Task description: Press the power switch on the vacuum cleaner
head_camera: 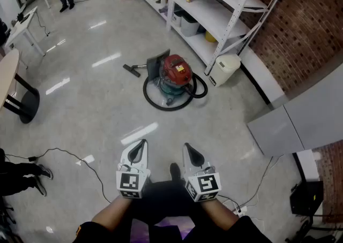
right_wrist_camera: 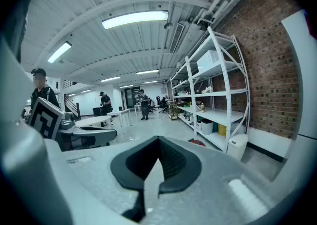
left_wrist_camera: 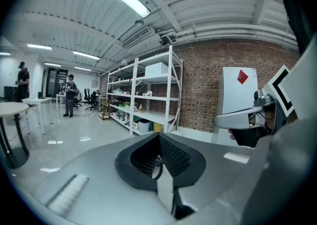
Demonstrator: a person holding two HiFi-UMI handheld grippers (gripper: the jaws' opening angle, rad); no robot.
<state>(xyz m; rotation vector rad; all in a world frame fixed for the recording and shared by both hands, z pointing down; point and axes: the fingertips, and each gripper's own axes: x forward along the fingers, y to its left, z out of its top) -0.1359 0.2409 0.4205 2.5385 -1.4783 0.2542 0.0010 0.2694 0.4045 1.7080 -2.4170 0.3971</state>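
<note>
Your left claw [head_camera: 140, 148] and right claw [head_camera: 191, 150] were closed, empty, well short of the red vacuum cleaner [head_camera: 174, 73] on the floor [head_camera: 96, 113] beside the shelving [head_camera: 217, 14]; you likely needed to step closer, then press its switch with one closed tip.

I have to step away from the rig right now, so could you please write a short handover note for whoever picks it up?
Left gripper: jaws together, empty, held close to the body.
Right gripper: jaws together, empty, beside the left one.
Vacuum cleaner: red-topped, on the floor ahead by the white shelving, with its black hose looped round the base and a white bin to its right.
Done: nothing yet; neither gripper is near the vacuum cleaner.
Left: walk up, find the power switch (too small to make out from here), and probably press it with a shut gripper tip.
</note>
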